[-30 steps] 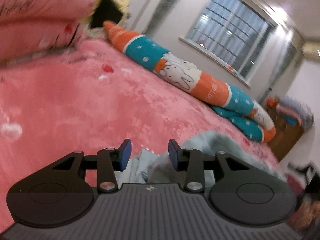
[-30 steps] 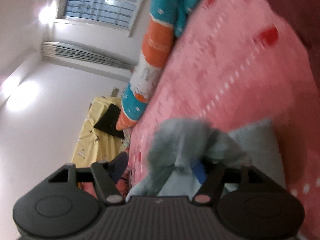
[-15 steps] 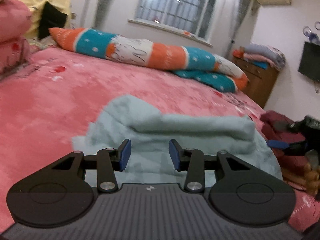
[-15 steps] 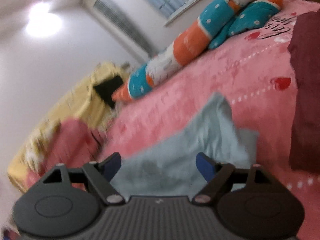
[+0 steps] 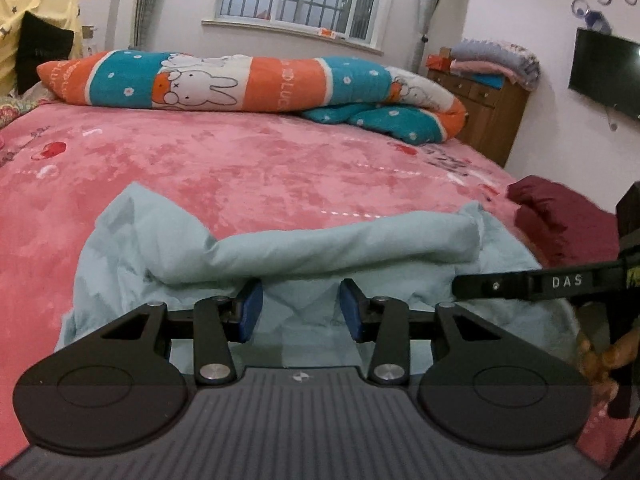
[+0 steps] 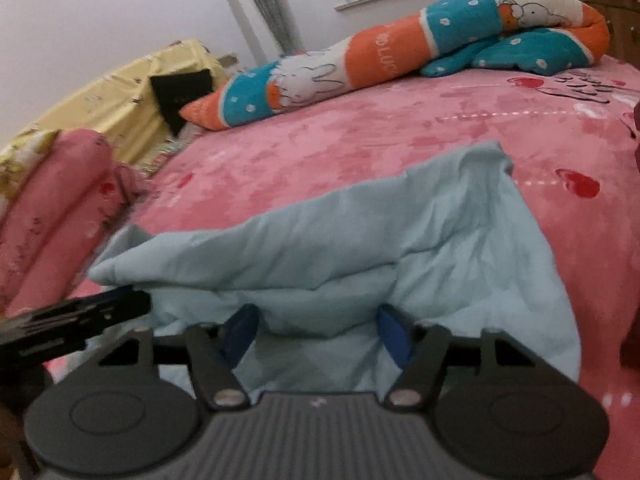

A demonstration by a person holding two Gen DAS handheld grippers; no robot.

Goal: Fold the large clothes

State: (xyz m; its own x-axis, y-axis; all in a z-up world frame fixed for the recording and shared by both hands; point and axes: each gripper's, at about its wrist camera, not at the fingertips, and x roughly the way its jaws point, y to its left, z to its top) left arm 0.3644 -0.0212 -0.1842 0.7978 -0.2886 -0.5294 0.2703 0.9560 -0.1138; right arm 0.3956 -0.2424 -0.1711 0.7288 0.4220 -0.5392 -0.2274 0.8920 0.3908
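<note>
A large light blue-green garment (image 5: pixel 344 244) lies on the pink bed cover (image 5: pixel 240 160), with a thick fold rolled across its middle. My left gripper (image 5: pixel 301 308) hovers open over the garment's near edge, its blue pads apart and pressing on nothing. Just to the right, one arm of the right gripper (image 5: pixel 536 282) reaches into the left wrist view. In the right wrist view the same garment (image 6: pixel 400 220) spreads ahead. My right gripper (image 6: pixel 316 332) is over its near edge with jaws closing; cloth lies between the pads, which do not pinch it. The left gripper (image 6: pixel 80 316) shows at the left.
A long orange, teal and white bunny bolster (image 5: pixel 248 84) lies along the far side of the bed. A dark red cloth (image 5: pixel 560 220) sits right of the garment, and rolled pink bedding (image 6: pixel 52 208) lies to its left. A wooden dresser (image 5: pixel 480 116) stands beyond.
Both views have rolled back to level. The right gripper, bunched in the garment a second ago, has let it go, and the garment now lies spread on the bed.
</note>
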